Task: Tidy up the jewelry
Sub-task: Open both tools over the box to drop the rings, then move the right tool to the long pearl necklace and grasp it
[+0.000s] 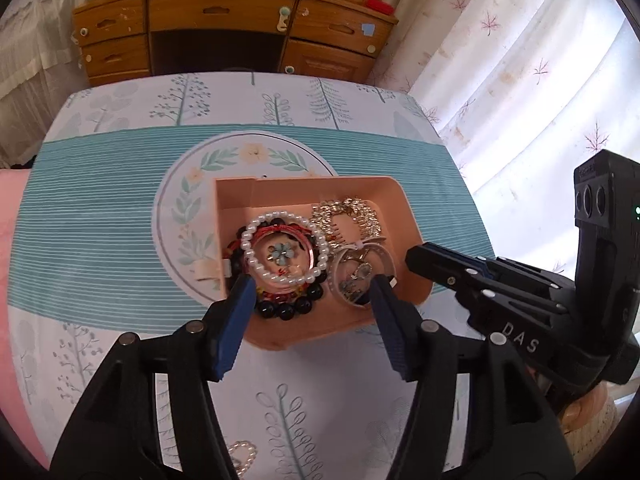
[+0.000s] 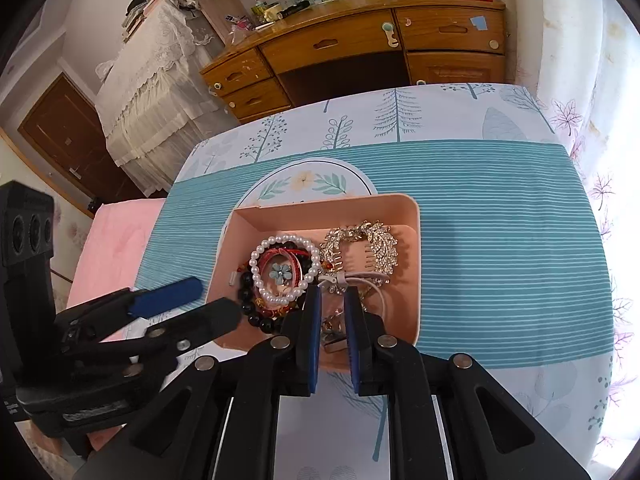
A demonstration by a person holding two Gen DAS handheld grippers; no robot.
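Observation:
A pink tray on the table holds a pearl bracelet stacked over a dark bead bracelet, with a blue flower piece inside the ring. Beside them lie a rhinestone hair comb and a white ring with charms. My left gripper hovers open over the tray's near half, nothing between its pads. My right gripper hangs over the tray's near right part, its jaws down to a narrow slit with nothing clamped. The tray, pearl bracelet and comb also show in the right wrist view.
The table wears a teal striped cloth with tree prints. A small pearl piece lies near the front edge. A wooden desk stands behind, curtains to the right, pink fabric to the left.

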